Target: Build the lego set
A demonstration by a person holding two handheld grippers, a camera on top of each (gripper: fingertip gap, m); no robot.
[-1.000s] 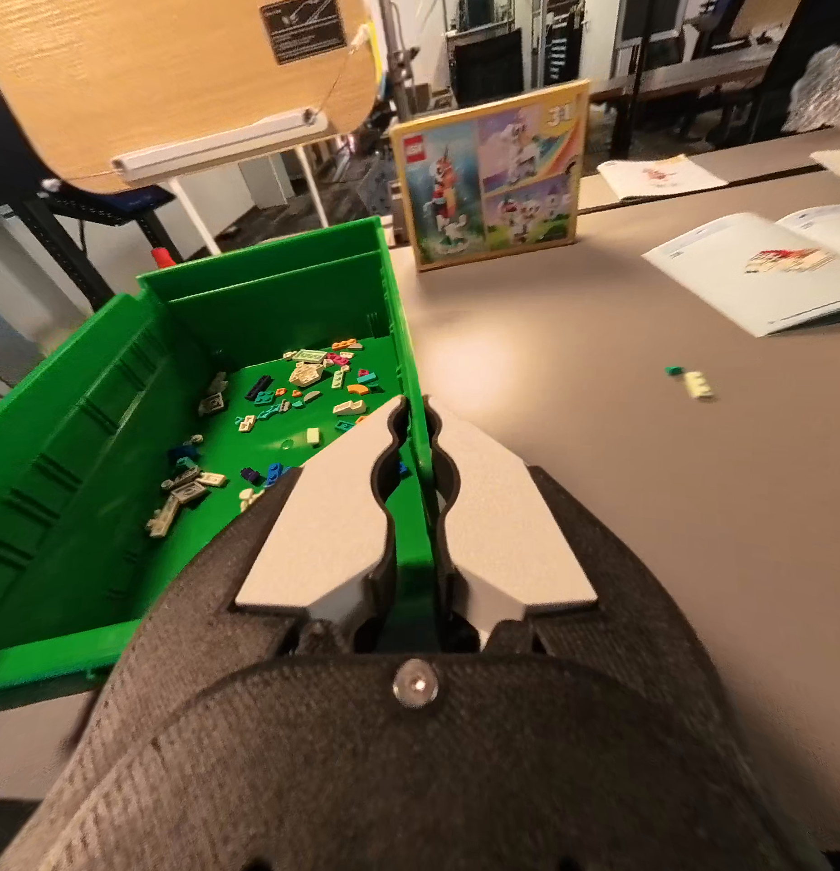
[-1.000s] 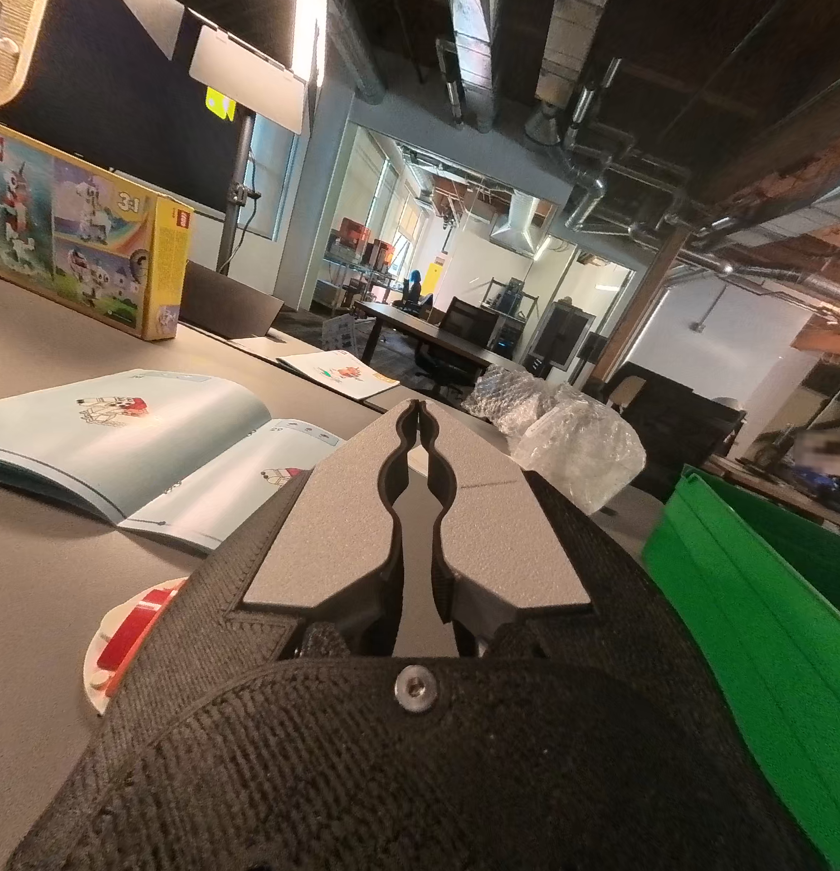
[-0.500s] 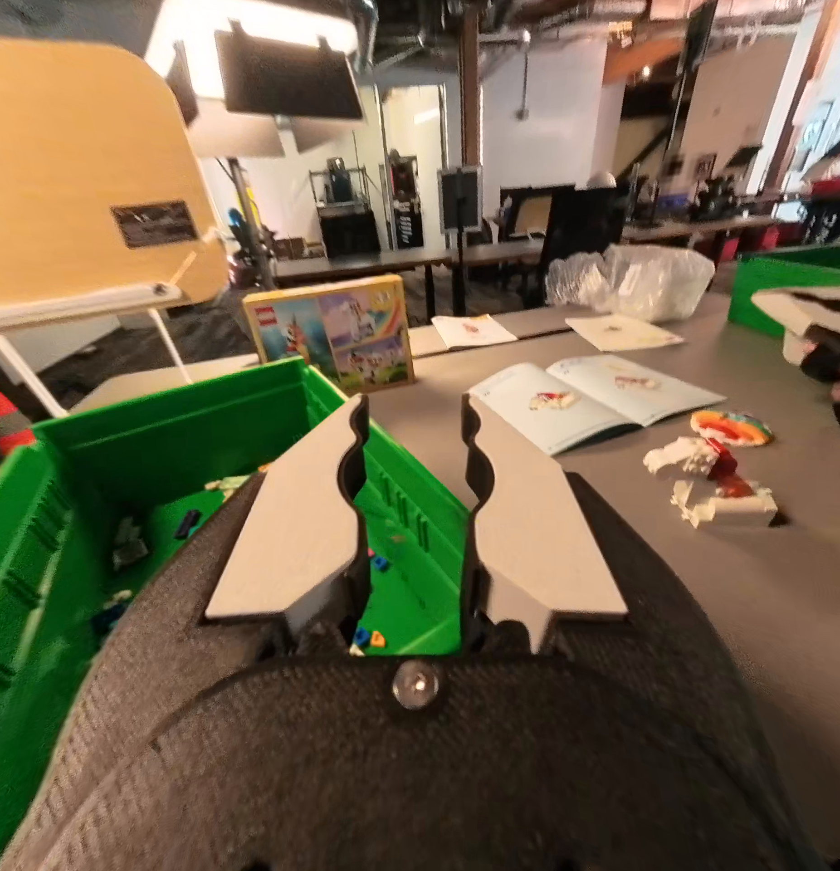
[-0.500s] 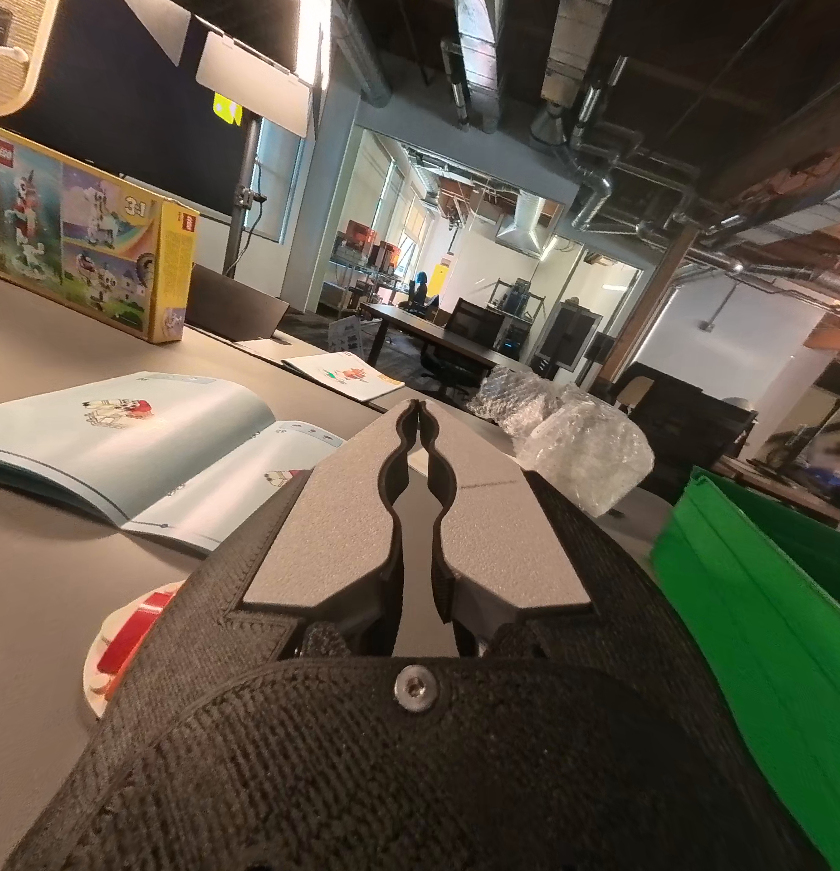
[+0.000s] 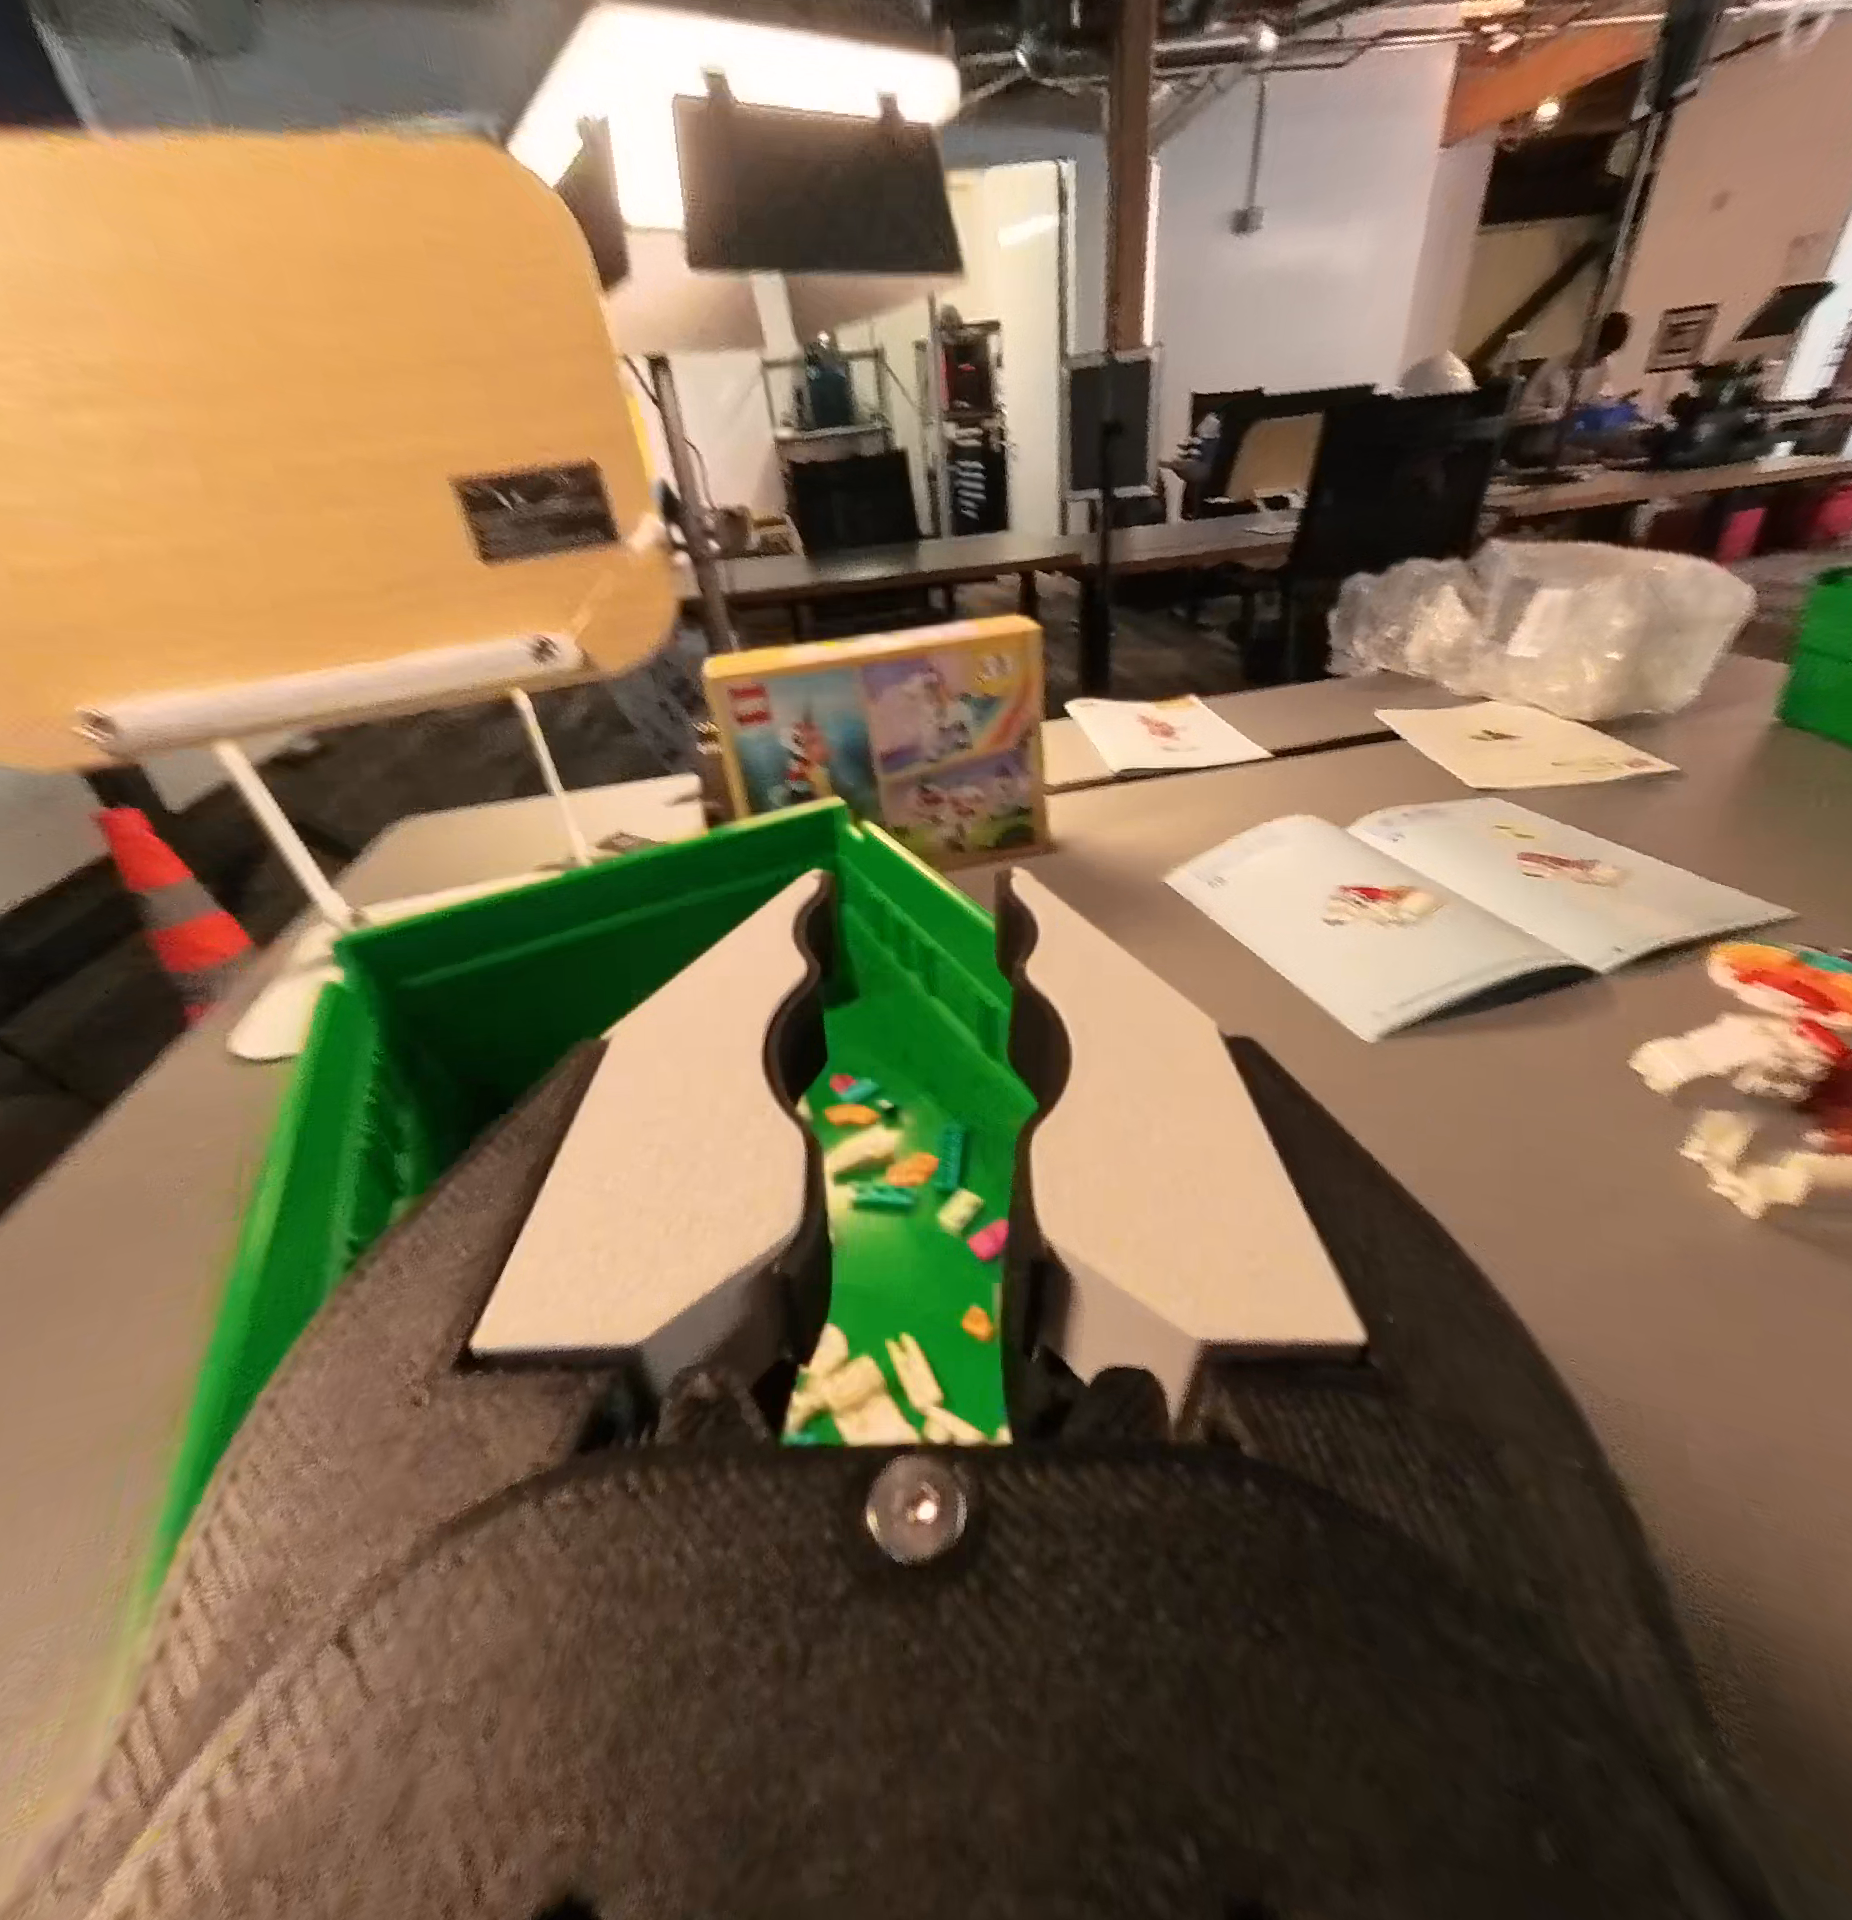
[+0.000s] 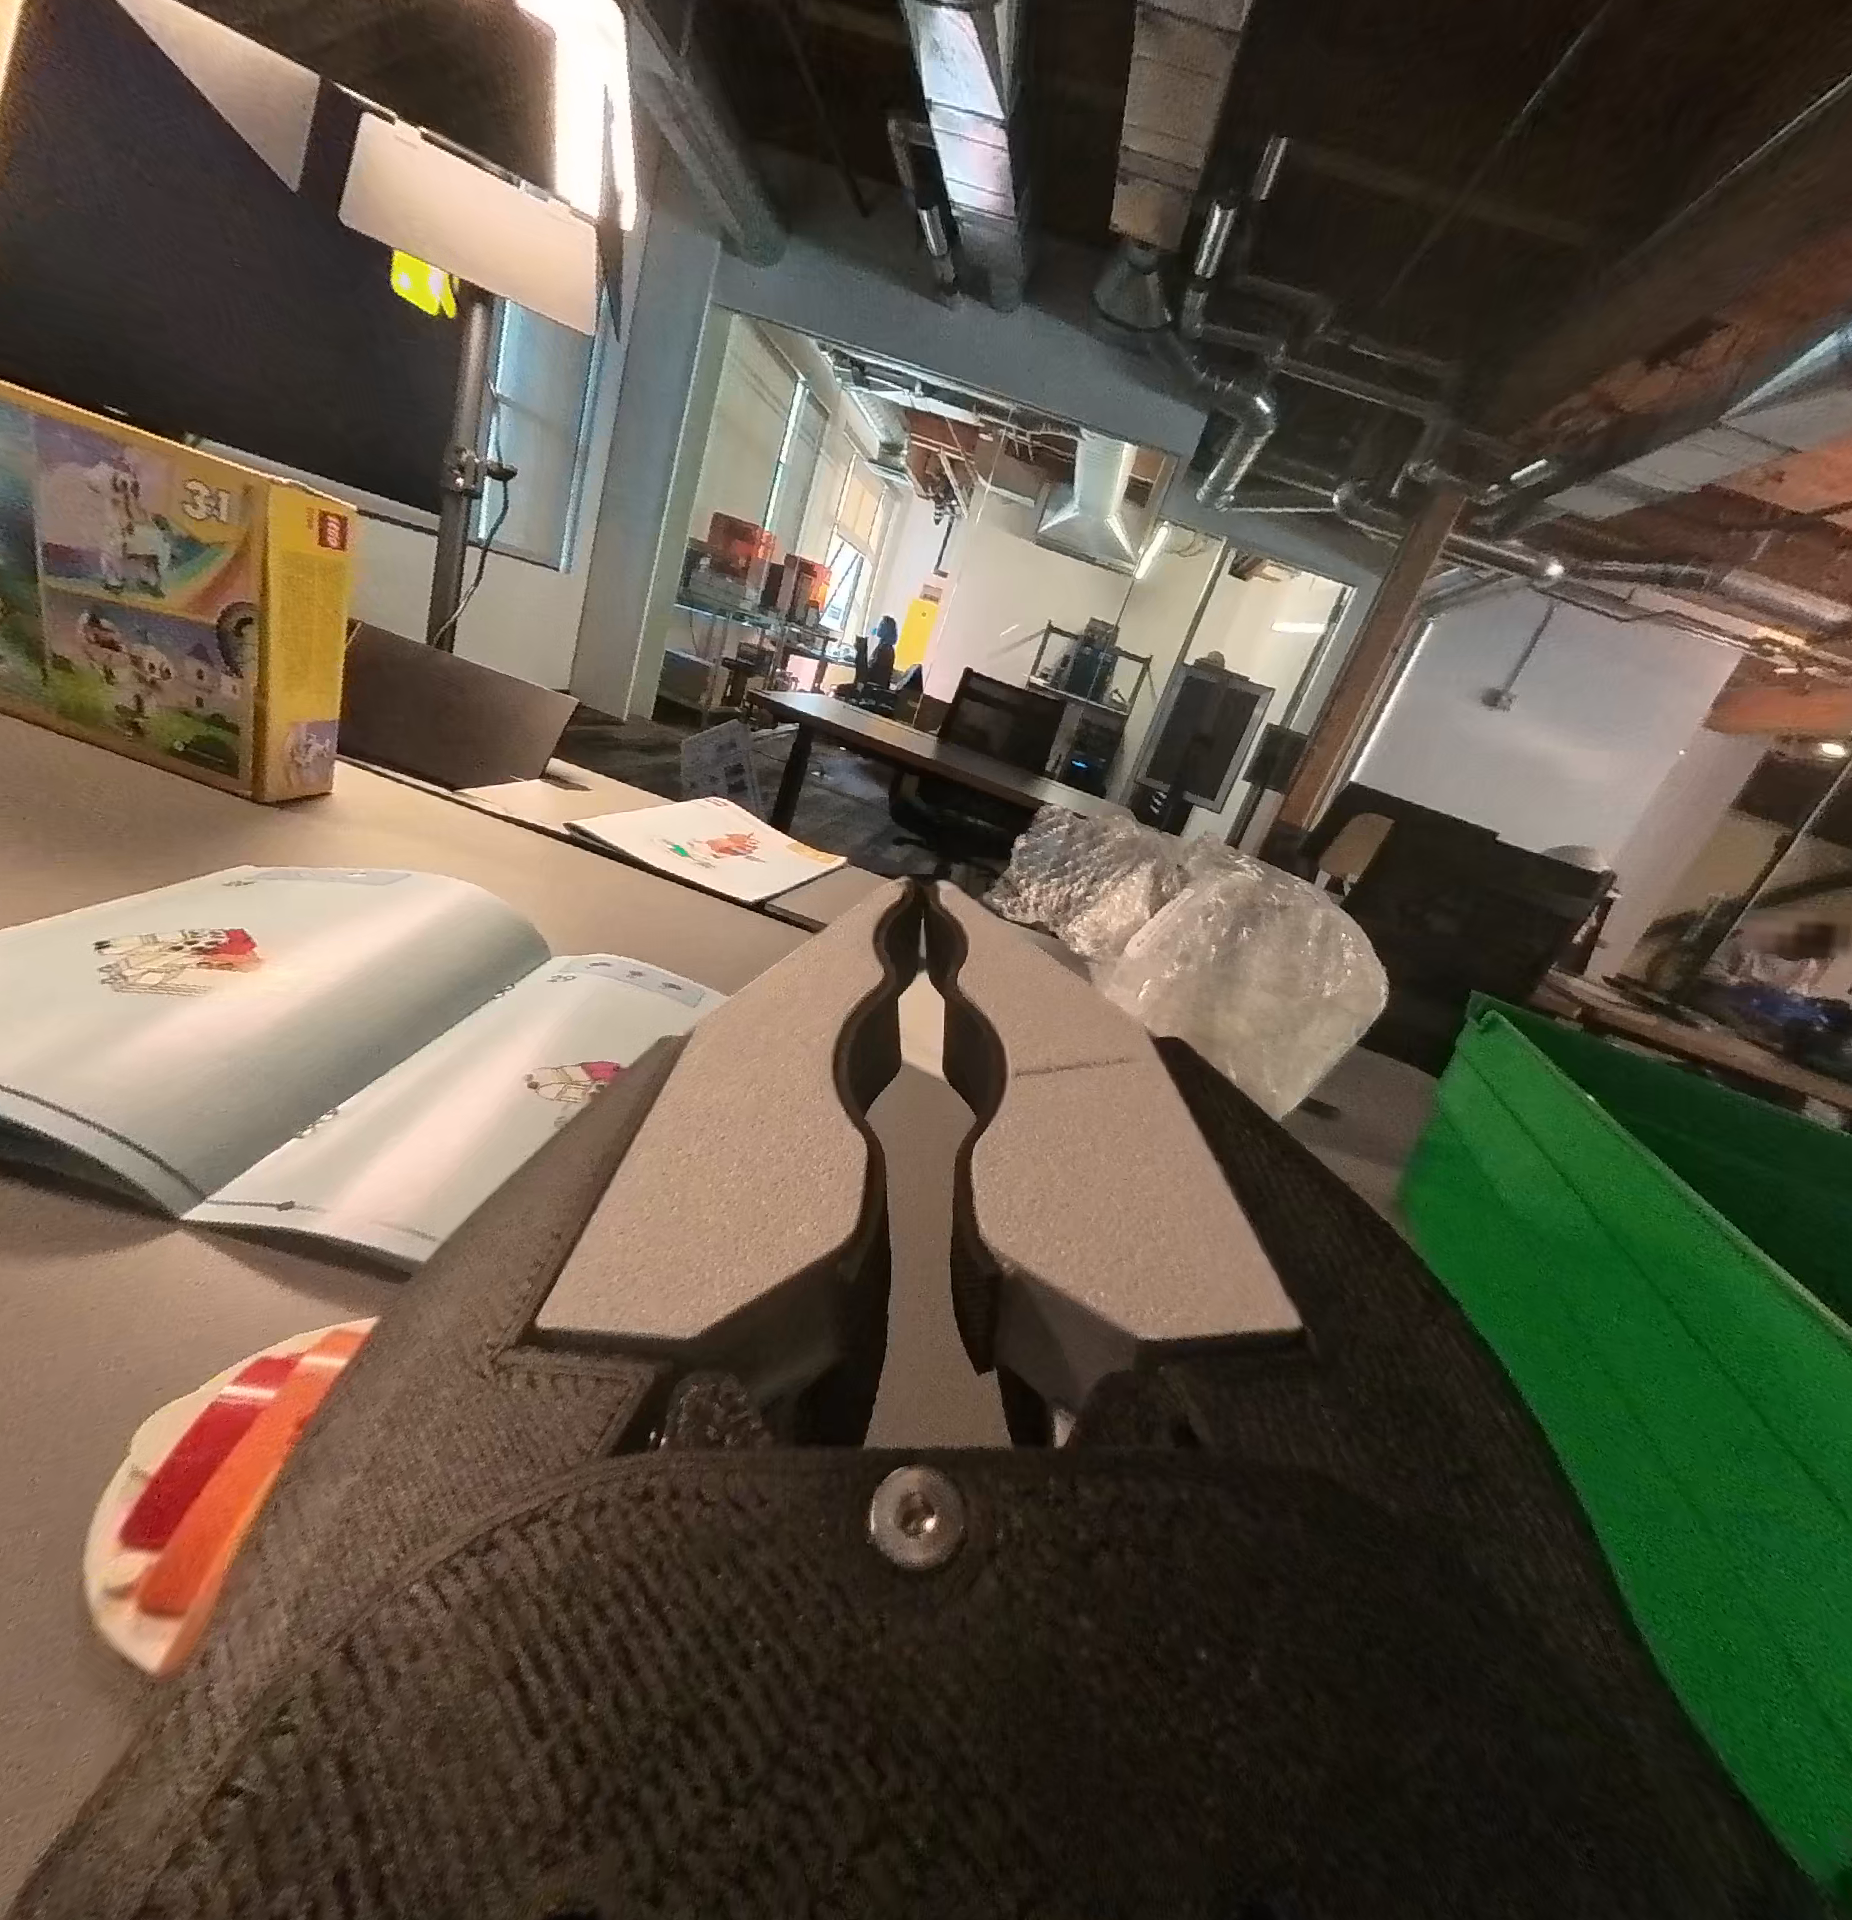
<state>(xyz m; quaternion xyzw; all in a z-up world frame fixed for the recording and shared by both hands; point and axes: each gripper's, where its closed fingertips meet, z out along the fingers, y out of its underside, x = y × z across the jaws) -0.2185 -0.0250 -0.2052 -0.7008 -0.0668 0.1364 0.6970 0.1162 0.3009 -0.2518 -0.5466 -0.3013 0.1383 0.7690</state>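
My left gripper [image 5: 911, 894] is open and empty, held above a green bin [image 5: 548, 966]. Several small loose bricks [image 5: 880, 1153] in white, orange, teal and pink lie on the bin floor between my fingers. A partly built white and red model [image 5: 1774, 1101] lies on the grey table at the right, with a round rainbow piece [image 5: 1795, 982] behind it. My right gripper [image 6: 924, 896] is shut and empty, low over the table. The rainbow piece [image 6: 205, 1475] lies at its lower left. An open instruction booklet [image 6: 278, 1029] lies to the left.
The set's yellow box [image 5: 886, 748] stands behind the bin; it also shows in the right wrist view [image 6: 153, 613]. A second green bin [image 6: 1670, 1299] stands at the right. Bubble wrap [image 6: 1202, 945] and loose sheets [image 5: 1514, 743] lie at the table's far side. A wooden chair [image 5: 278, 436] is upturned at the left. The gap from one gripper's tips to the other's is roughly 45 cm. Between my right fingertips and the rainbow piece [image 6: 205, 1475] there is roughly 15 cm.
My left gripper has let go of the bin's wall, opened wide and tilted up, and now sits over the bin's inside. My right gripper has barely moved and stays shut.
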